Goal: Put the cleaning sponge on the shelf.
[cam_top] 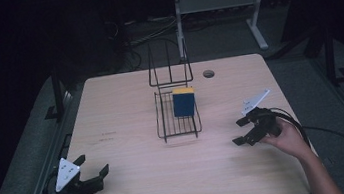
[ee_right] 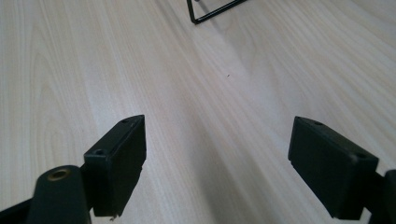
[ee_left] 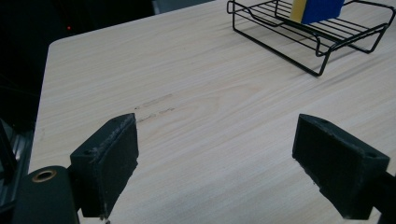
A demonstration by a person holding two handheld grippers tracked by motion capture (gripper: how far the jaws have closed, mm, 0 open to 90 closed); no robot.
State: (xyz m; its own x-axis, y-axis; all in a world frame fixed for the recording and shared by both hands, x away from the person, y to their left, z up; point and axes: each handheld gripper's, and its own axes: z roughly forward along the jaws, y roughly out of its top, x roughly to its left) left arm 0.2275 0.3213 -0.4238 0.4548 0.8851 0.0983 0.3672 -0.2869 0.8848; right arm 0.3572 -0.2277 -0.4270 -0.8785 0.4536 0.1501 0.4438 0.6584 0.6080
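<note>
In the high view, one light wooden table (cam_top: 129,133) carries one black wire rack (cam_top: 178,121) near its middle, with a tall wire back standing at its far end. One sponge (cam_top: 183,101), blue with a yellow layer on top, stands upright in the rack against its right side. One round hole (cam_top: 209,74) sits in the tabletop near the far edge, right of the rack. Two grippers are in view. The left gripper (cam_top: 94,167) is near the front left corner, jaws spread wide and holding nothing. The right gripper (cam_top: 239,131) is near the right edge, held by one hand (cam_top: 286,137), its jaws also wide apart and empty. Both are well apart from the rack.

In the left gripper view, its two black jaws stand far apart over bare wood, with the wire rack (ee_left: 322,37) and the sponge (ee_left: 317,9) at upper right.

In the right gripper view, two jaws gape wide over bare table, and one corner of the rack (ee_right: 210,11) shows at the top.
</note>
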